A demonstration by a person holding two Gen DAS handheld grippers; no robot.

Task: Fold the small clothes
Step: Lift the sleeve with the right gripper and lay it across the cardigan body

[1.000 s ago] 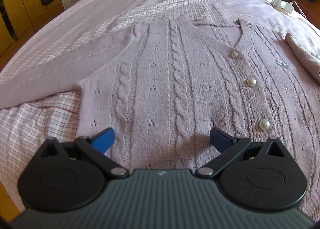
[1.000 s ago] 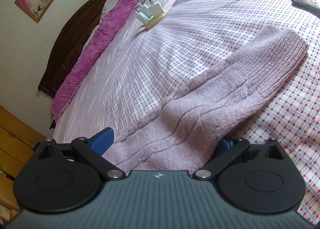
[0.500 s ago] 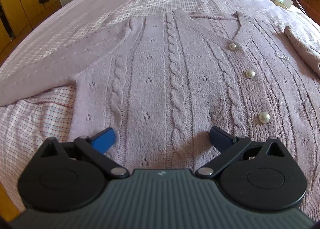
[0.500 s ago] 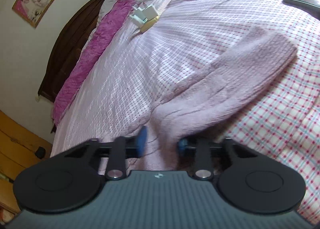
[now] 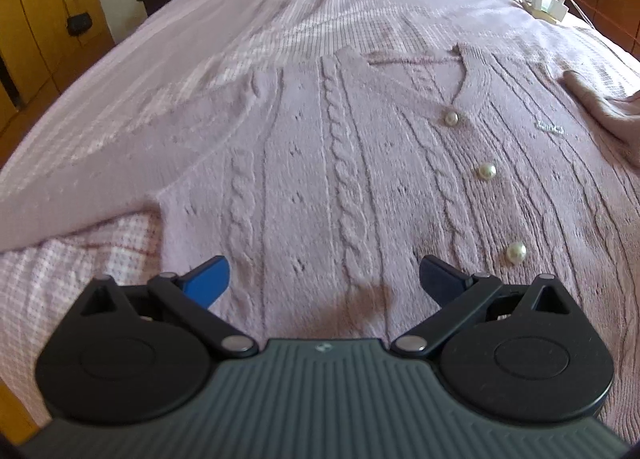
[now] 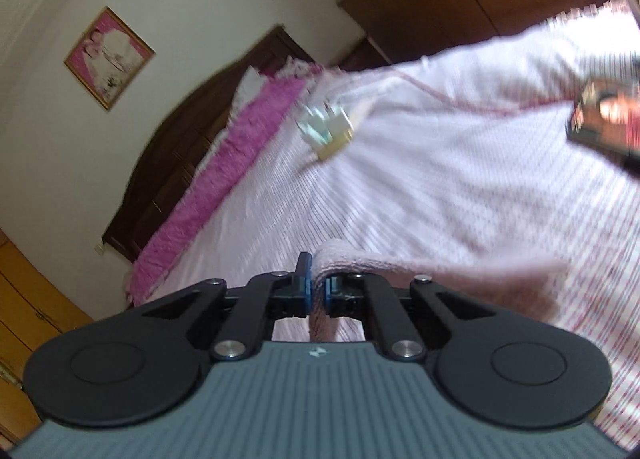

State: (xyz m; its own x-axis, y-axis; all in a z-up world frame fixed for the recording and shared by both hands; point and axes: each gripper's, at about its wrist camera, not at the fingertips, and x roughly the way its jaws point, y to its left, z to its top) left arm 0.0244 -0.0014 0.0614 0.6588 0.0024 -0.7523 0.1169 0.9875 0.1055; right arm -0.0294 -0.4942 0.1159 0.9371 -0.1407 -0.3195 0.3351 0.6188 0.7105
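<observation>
A pale pink cable-knit cardigan (image 5: 360, 163) lies face up and spread flat on the bed (image 5: 280, 11), its neckline toward the far end and its pearl buttons (image 5: 487, 171) fastened in a line down the right of centre. The body shows no fold at all, and the left sleeve (image 5: 80, 187) stretches straight out across the checked sheet toward the near left edge of the bed, untouched. The left gripper (image 5: 324, 279) hangs over the near hem with its jaws wide apart and nothing between them. The right gripper (image 6: 316, 293) has its jaws closed narrowly on a pinch of the right sleeve (image 6: 400, 267), the knit bunched between the blue pads and draping away to the right; the view is motion-blurred, so how high the cloth hangs off the bed is hard to tell. In the left wrist view, part of that sleeve shows at the far right edge of the cardigan. By this look the folding is only at its start: the first sleeve is gripped but not laid across the front, and the other sleeve, the sides and the fold of the body from hem to neck are all left to do. A charger block (image 6: 328, 127) and a phone (image 6: 604, 119) lie farther off on the bed, clear of the garment.
</observation>
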